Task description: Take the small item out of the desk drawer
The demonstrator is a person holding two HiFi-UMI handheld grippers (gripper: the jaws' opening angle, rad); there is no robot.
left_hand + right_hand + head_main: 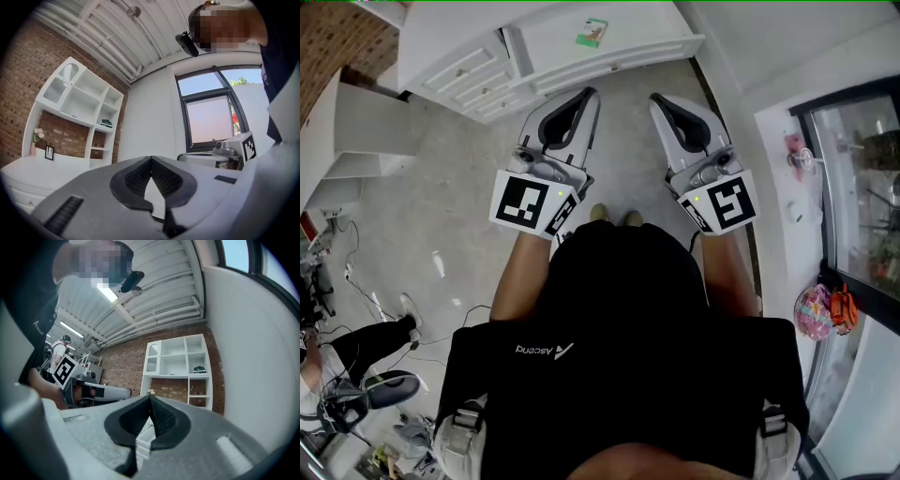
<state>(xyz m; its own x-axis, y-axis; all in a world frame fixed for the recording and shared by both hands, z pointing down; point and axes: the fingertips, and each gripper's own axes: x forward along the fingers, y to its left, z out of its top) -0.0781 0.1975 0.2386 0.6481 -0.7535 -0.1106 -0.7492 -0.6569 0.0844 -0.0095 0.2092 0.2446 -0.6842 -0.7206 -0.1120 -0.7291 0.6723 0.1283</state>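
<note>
A white desk [553, 42] stands ahead of me at the top of the head view. Its drawers [473, 75] are all closed, and no small item from inside them shows. My left gripper [587, 94] and right gripper [658, 99] are held side by side in front of my chest, tips toward the desk and well short of it. The left gripper [151, 158] has its jaws together at the tips with nothing between them. The right gripper [150, 397] is likewise shut and empty. Both gripper views tilt upward at the room.
A small green-and-white object [592, 33] lies on the desk top. A white shelf unit [79, 108] stands on the desk against the brick wall, and a window [211, 112] is to the right. Another person [356, 342] sits at lower left beside cables.
</note>
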